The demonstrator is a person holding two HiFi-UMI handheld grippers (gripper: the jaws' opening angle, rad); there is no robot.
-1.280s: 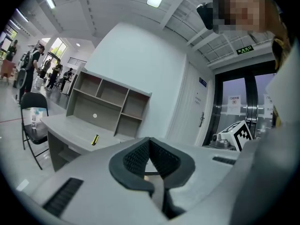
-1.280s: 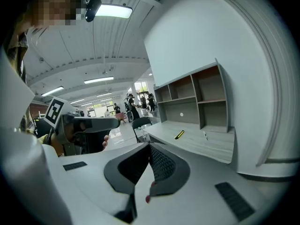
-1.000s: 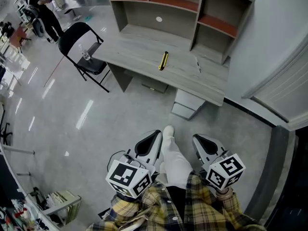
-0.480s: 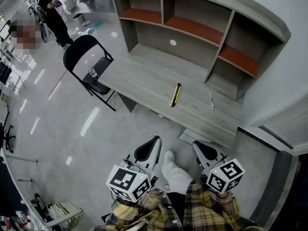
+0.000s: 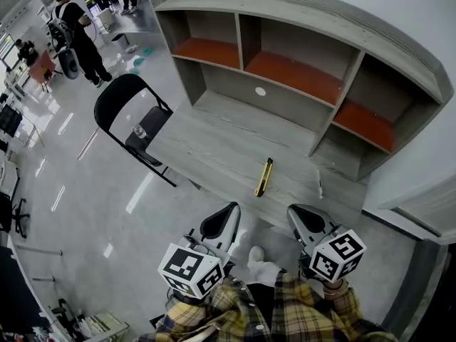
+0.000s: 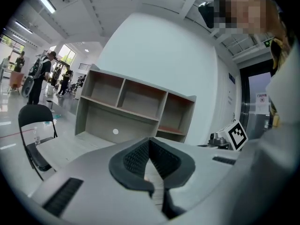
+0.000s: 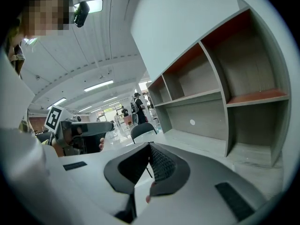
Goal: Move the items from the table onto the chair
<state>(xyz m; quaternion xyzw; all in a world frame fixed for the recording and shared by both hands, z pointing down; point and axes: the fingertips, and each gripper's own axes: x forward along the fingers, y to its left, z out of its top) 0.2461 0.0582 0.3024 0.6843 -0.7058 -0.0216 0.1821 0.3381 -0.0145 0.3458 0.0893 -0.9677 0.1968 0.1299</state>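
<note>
Yellow utility knife (image 5: 263,177) is lying on the surface (image 5: 206,148), dead ahead between both grippers, long axis pointing away. Left gripper (image 5: 231,209) and right gripper (image 5: 293,212) are hanging closed, empty. Chair (image 5: 155,118) is sitting left.

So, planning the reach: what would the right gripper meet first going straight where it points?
Probably the desk top, near the yellow utility knife, since the right gripper tilts slightly down toward it. Depth is unclear.
</note>
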